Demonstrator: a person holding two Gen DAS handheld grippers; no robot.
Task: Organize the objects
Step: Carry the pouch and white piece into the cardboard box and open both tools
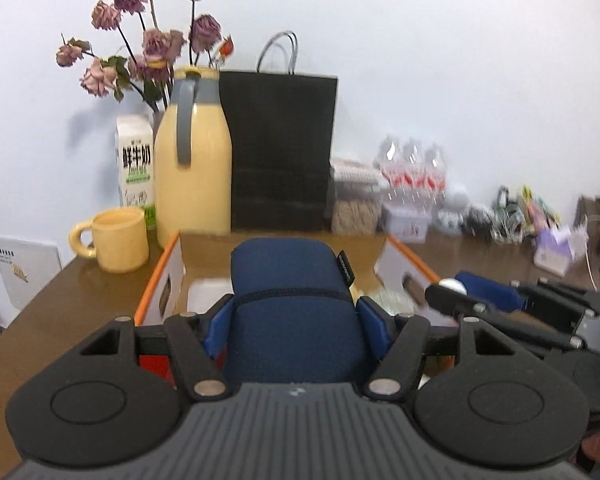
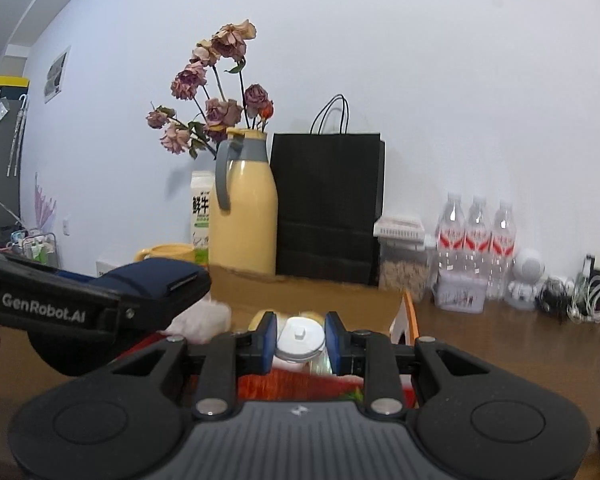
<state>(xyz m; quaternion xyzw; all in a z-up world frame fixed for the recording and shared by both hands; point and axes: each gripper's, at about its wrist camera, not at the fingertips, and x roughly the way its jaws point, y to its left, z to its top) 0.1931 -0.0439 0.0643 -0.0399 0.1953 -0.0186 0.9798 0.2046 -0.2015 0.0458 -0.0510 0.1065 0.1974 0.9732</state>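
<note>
Two hand-held grippers hover side by side above an open cardboard box (image 1: 162,268) with orange edges, which sits on a brown wooden table (image 1: 60,320).

The left gripper (image 1: 298,320) is clamped on a navy blue fabric pouch (image 1: 288,300). The pouch is soft and rounded, and its long axis runs straight ahead along the fingers, away from the camera and out over the box. The blue pads (image 1: 216,332) press its two sides.

The right gripper (image 2: 301,338), just to the right of the left one, is closed on a small clear bottle with a white cap (image 2: 300,336). The cap faces the camera; the body below is blurred, so its length and contents cannot be told. The bottle sits directly above the box interior.

Both held things lie over the box, so where each goes next depends on the space below and around it. Inside the box, something white, something pale and a red patch can be seen, but they are too blurred to name.

Along the white wall behind the box stand a yellow mug (image 1: 116,238), a milk carton (image 1: 136,160), a tall yellow thermos jug (image 1: 194,160), dried pink roses (image 1: 148,44), a black paper bag (image 1: 280,148), a clear container of grain (image 2: 402,256), three water bottles (image 2: 478,232) and a small white robot figure (image 2: 528,276). The two grippers are close enough to bump each other.
</note>
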